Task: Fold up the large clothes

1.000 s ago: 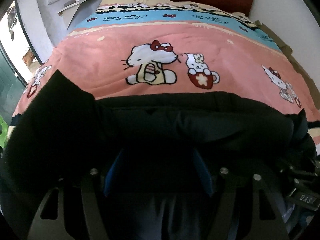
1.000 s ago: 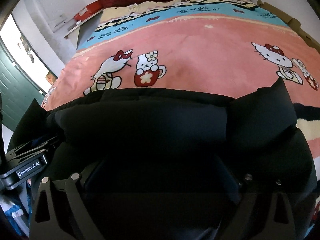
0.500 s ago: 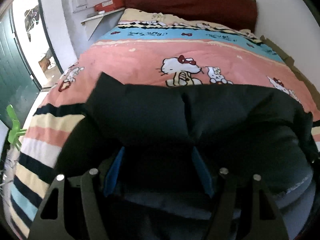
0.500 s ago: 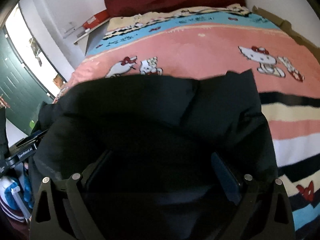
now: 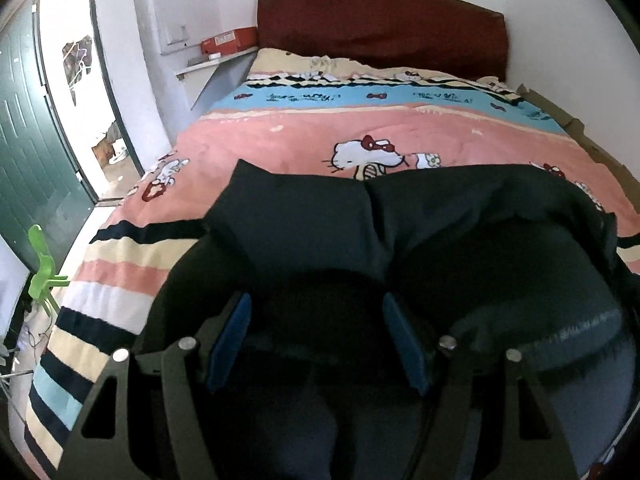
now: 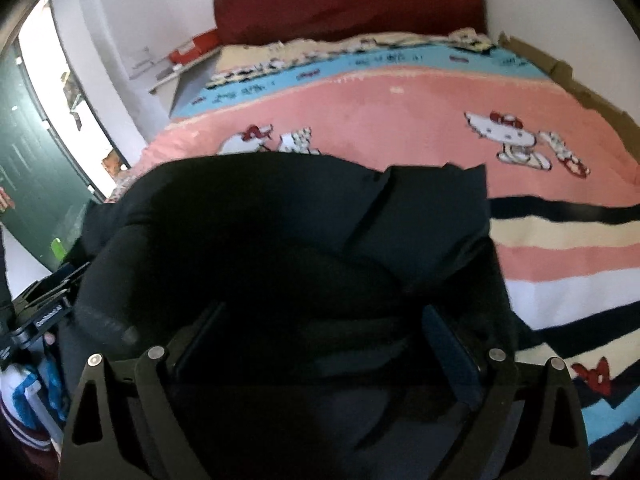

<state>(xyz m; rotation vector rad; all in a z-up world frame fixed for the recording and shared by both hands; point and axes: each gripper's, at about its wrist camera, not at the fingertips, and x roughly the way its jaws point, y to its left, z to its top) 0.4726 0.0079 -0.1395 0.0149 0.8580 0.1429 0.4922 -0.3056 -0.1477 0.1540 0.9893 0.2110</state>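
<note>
Blue-padded fingers (image 5: 230, 336) of the left gripper (image 5: 316, 340) sit at lower centre of the left wrist view, spread w/ a thick bunch of the big dark navy padded garment (image 5: 320, 232) filling the gap between them; looks like they're grasping that fabric, though the dark cloth hides the actual contact. Same story w/ the right gripper (image 6: 320, 344): its fingers (image 6: 448, 352) at lower centre of the right wrist view have dark fabric packed between them, apparently gripping the garment (image 6: 280, 220).

Garment fills the lower half of both frames, bunched and puffy, w/ a crease running down its middle. It sits over the near end of the pink cartoon-cat bedspread (image 5: 304, 136), by the striped section (image 5: 116, 264) at lower left of the left view. Dark red headboard (image 5: 380, 28) is at top centre, green door (image 5: 24, 140) at far left, red box (image 5: 228, 42) on a shelf at upper left.
</note>
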